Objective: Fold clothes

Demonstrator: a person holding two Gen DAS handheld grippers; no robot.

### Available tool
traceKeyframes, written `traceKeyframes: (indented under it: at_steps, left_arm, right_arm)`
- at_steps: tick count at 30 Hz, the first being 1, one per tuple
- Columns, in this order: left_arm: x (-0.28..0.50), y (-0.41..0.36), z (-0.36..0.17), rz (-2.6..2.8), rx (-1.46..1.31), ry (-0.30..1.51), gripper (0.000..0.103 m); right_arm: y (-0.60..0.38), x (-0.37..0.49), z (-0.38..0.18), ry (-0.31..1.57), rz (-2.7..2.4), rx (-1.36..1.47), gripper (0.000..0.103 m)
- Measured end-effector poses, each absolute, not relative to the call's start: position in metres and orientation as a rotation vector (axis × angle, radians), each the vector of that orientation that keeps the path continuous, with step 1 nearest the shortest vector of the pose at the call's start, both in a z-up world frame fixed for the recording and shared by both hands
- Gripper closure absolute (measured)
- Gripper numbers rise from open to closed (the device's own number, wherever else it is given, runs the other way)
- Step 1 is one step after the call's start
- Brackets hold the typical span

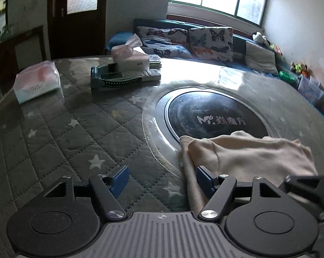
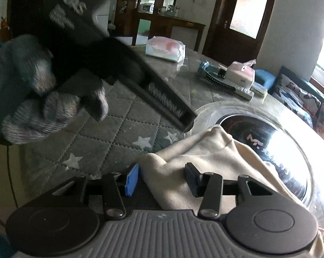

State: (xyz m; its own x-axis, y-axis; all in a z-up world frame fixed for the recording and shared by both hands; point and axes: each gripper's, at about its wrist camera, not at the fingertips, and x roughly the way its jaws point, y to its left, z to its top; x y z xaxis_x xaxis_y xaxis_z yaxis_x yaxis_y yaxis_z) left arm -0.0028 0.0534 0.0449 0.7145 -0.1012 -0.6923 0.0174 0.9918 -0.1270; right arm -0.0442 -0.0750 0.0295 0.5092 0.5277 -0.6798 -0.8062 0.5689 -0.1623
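Cream-coloured soft cloth [image 1: 248, 154] lies bunched at the near right of the grey star-quilted table [image 1: 65, 133], partly over its round black hotplate [image 1: 215, 116]. Left gripper [image 1: 162, 178] and right gripper [image 2: 162, 178] both gape wide, empty. Farther off sit tissue packs [image 1: 38, 81].

One garment [image 1: 248, 154], two tissue packs [image 1: 38, 81]

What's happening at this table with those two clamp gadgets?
A person is folding a cream garment on a quilted table. Each gloved hand holds a two-finger tool. Both are open: the right tool straddles the garment's edge, and the left tool sits at its left edge, gripping nothing yet.
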Motion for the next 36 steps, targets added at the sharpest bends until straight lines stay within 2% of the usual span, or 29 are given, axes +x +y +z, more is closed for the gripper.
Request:
traceKeyframes:
  at_steps: [11,16,28,30,34,35,36]
  left_arm:
    - [0.004,0.057,0.042,-0.074,-0.32,0.84,0.028]
    - [0.008,0.059,0.038,-0.073,-0.421,0.871,0.028]
    - [0.02,0.052,0.032,-0.113,-0.59,0.921,0.03]
    - [0.023,0.05,0.03,-0.125,-0.617,0.937,0.04]
    - [0.024,0.049,0.027,-0.122,-0.663,0.936,0.044]
    - [0.024,0.049,0.027,-0.12,-0.675,0.936,0.056]
    - [0.025,0.049,0.026,-0.118,-0.677,0.939,0.063]
  right_arm:
    - [-0.072,-0.051,0.022,0.604,0.837,-0.535,0.057]
    - [-0.08,-0.041,0.03,0.625,0.811,-0.45,0.086]
    - [-0.131,-0.015,0.065,0.674,0.833,-0.113,0.091]
    - [-0.136,-0.015,0.067,0.672,0.835,-0.09,0.092]
    - [-0.143,-0.019,0.068,0.664,0.84,-0.062,0.092]
    - [-0.143,-0.018,0.067,0.665,0.842,-0.063,0.092]
    - [-0.142,-0.018,0.066,0.666,0.844,-0.064,0.092]
